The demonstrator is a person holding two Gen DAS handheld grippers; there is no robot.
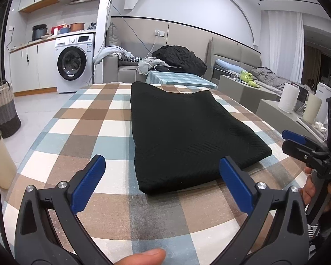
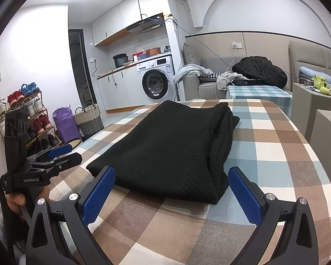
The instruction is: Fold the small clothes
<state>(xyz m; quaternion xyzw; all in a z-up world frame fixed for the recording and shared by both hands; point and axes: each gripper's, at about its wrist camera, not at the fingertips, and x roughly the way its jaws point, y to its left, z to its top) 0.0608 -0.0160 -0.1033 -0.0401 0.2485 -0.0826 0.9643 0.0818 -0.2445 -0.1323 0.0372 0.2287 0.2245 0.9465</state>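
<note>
The left tongs [image 1: 163, 183] are spread wide, nothing being held between the blue pads; the near edge of the folded black garment [image 1: 183, 137] is seen just beyond them, at 12 o'clock, not touched. The right tongs [image 2: 172, 190] are likewise spread wide and empty, the garment's near fold lying just ahead between the two pads, apart from both. In the left wrist view the right tongs are seen at 3 o'clock, gripped by a hand [image 1: 309, 190]; in the right wrist view the left tongs are seen at 9 o'clock.

The garment is laid flat on the surface [image 2: 275, 154], which is covered by a checked cloth of brown, blue and cream. A washing machine [image 1: 74, 63] is seen at 11 o'clock in the left wrist view, a woven basket [image 1: 2, 108] at 9 o'clock, and a sofa [image 1: 125, 66] piled with clothes at 12 o'clock. A shoe rack [image 2: 26, 119] is seen at 9 o'clock in the right wrist view.
</note>
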